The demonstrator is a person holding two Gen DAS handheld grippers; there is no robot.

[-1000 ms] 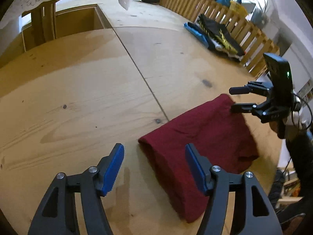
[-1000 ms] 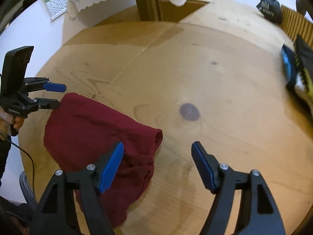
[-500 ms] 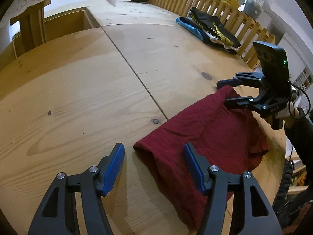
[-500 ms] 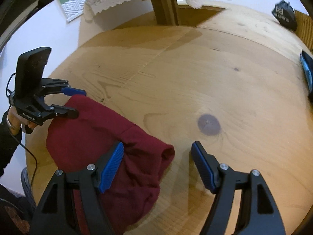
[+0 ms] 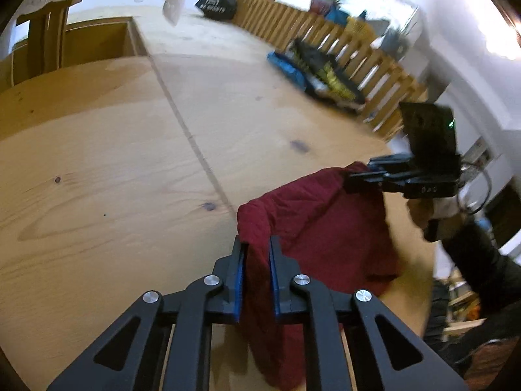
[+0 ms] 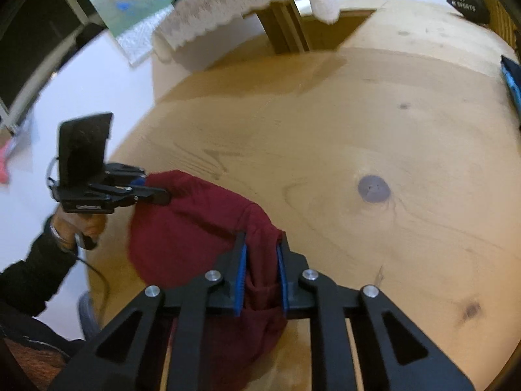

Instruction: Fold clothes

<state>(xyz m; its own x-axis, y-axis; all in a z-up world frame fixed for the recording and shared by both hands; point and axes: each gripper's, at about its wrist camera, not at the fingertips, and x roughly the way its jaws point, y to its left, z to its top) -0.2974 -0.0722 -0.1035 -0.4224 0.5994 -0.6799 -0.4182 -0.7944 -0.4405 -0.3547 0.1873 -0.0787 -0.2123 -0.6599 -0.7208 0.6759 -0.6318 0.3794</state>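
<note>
A dark red garment (image 5: 325, 228) hangs between both grippers above the wooden table (image 5: 130, 163). My left gripper (image 5: 255, 244) is shut on one corner of it, the cloth bunched between the blue pads. My right gripper (image 5: 351, 179) shows at the right in the left wrist view, shut on the other corner. In the right wrist view the garment (image 6: 195, 221) sags from my right gripper (image 6: 260, 244) across to my left gripper (image 6: 159, 195) at the left. The lower part of the cloth hangs below the fingers.
A pile of blue, black and yellow clothes (image 5: 316, 75) lies at the far right by a wooden slat fence (image 5: 358, 55). A black bag (image 5: 216, 1) sits at the far end. A white lace cloth (image 6: 244, 3) hangs over the far edge. The table edge (image 6: 130, 150) is near the left hand.
Both grippers have closed on the garment's corners and lifted it off the table. Earlier both were open with the garment lying flat.
</note>
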